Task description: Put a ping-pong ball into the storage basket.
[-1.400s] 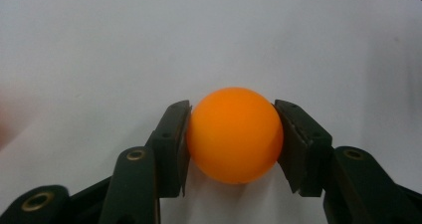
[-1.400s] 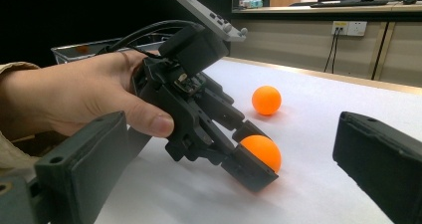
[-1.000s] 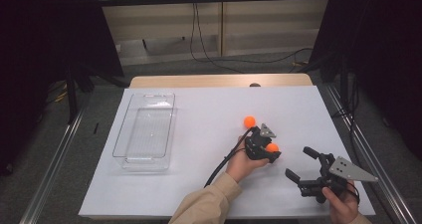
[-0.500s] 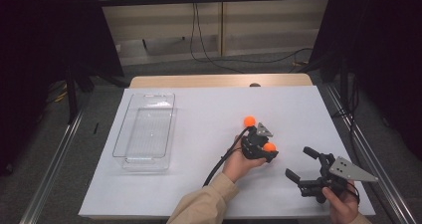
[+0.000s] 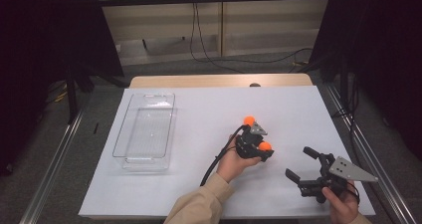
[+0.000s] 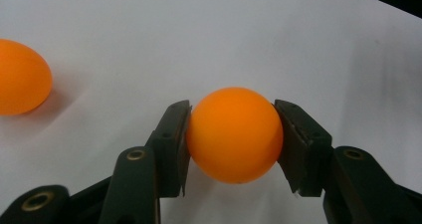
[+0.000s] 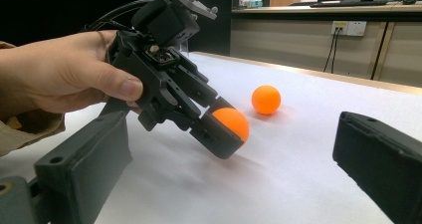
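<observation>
Orange ball (image 6: 234, 134) sits squeezed between both jaws of the left gripper (image 5: 260, 147), right of the middle of the white table (image 5: 199, 184). From the high view the ball is just a small orange dot. The left gripper view shows it up close, with a pad pressing on each side. A second orange ball (image 5: 249, 120) lies loose just beyond it. The right gripper (image 5: 304, 165) rests near the table's right front corner, jaws wide apart with nothing between them. The right gripper view shows the hand (image 7: 59, 74) holding the left gripper. A clear tray (image 5: 144, 129) sits well off to the left.
</observation>
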Action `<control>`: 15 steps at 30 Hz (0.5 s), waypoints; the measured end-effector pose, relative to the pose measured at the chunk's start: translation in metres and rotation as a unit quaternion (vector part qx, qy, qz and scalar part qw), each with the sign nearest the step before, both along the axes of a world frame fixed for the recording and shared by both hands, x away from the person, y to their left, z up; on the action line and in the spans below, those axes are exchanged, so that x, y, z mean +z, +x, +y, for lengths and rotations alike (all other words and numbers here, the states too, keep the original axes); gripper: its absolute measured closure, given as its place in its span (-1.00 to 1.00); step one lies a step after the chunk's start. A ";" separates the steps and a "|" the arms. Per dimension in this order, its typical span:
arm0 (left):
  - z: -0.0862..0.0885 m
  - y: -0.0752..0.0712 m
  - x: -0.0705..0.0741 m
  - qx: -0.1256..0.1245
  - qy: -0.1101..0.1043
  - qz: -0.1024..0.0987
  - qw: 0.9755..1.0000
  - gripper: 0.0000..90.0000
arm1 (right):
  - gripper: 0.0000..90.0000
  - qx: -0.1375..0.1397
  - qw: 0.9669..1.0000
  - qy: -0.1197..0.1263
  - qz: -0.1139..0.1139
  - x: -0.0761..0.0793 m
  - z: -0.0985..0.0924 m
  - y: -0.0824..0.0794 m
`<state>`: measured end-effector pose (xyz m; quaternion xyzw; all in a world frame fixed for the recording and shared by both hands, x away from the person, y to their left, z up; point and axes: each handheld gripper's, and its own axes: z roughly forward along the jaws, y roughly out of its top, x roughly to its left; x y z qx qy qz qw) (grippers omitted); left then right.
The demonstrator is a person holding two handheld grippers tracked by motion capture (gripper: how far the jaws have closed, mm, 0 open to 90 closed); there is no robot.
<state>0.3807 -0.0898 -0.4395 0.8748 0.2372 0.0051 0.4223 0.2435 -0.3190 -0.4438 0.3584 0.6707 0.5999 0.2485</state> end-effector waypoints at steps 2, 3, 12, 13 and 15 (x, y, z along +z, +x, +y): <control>0.001 0.000 0.000 0.001 0.000 0.001 1.000 0.13 | -0.98 0.000 1.000 0.000 0.000 0.000 0.000 0.000; 0.002 0.001 0.000 0.002 0.001 0.001 1.000 0.13 | -0.98 0.000 1.000 0.000 0.000 0.000 0.000 0.000; 0.010 0.000 -0.002 0.011 0.002 0.006 1.000 0.13 | -0.98 0.000 1.000 0.000 0.000 0.000 0.000 0.000; 0.011 0.000 -0.002 0.011 0.001 0.006 1.000 0.13 | -0.98 0.000 1.000 0.000 0.001 0.000 0.000 0.000; 0.013 0.000 -0.001 0.012 -0.001 0.005 1.000 0.13 | -0.98 0.000 1.000 0.001 0.001 0.000 0.000 0.000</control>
